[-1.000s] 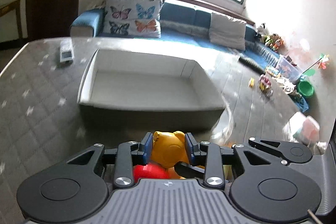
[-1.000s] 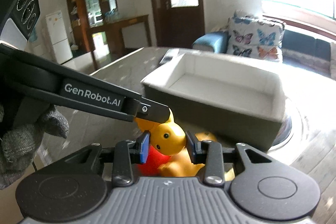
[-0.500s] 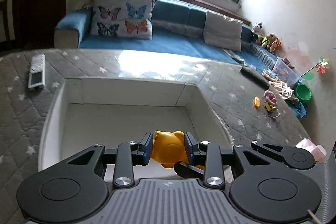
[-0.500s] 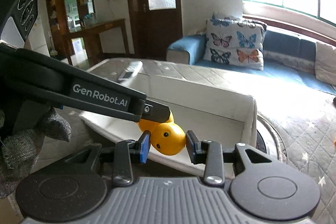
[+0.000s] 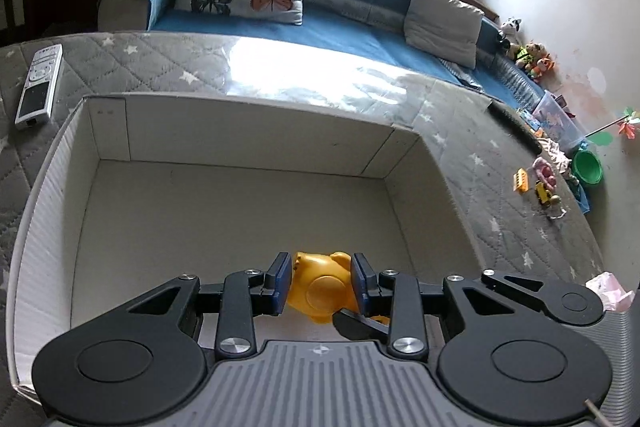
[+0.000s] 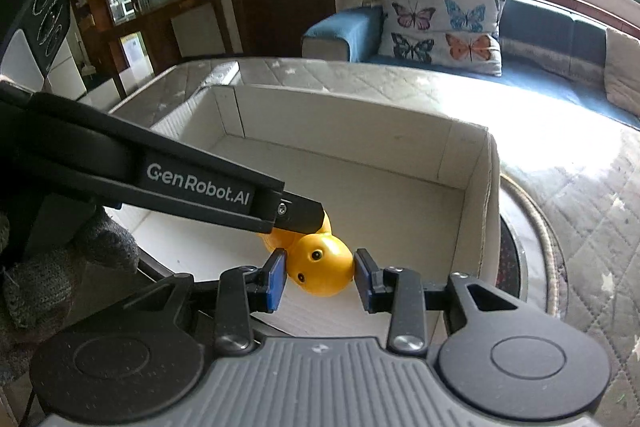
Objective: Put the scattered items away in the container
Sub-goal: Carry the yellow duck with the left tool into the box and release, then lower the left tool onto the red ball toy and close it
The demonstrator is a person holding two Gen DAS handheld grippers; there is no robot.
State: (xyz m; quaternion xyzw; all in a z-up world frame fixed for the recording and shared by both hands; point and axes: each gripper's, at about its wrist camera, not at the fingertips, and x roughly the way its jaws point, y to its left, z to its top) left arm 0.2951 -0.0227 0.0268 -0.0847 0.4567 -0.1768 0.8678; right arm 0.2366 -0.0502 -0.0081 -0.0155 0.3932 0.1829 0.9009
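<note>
Both grippers hold one yellow rubber duck over the open white cardboard box [image 5: 240, 131]. My left gripper [image 5: 322, 283] is shut on the duck's body [image 5: 320, 289], seen from below. My right gripper [image 6: 320, 275] is shut on the duck's head [image 6: 322, 265], its eyes facing the camera. The left gripper's finger [image 6: 296, 213] reaches in from the left in the right wrist view and covers the duck's back. The box [image 6: 360, 155] has nothing lying on its floor.
The box stands on a grey quilted table cover [image 5: 500, 179]. A remote control [image 5: 38, 87] lies left of the box. Small toys [image 5: 536, 183] lie at the table's right edge. A blue sofa [image 5: 340, 15] with butterfly cushions stands behind.
Both grippers have carried the duck up from the table in front of the box, over its near wall, and now hold it above the box floor. The red item below is out of view.
</note>
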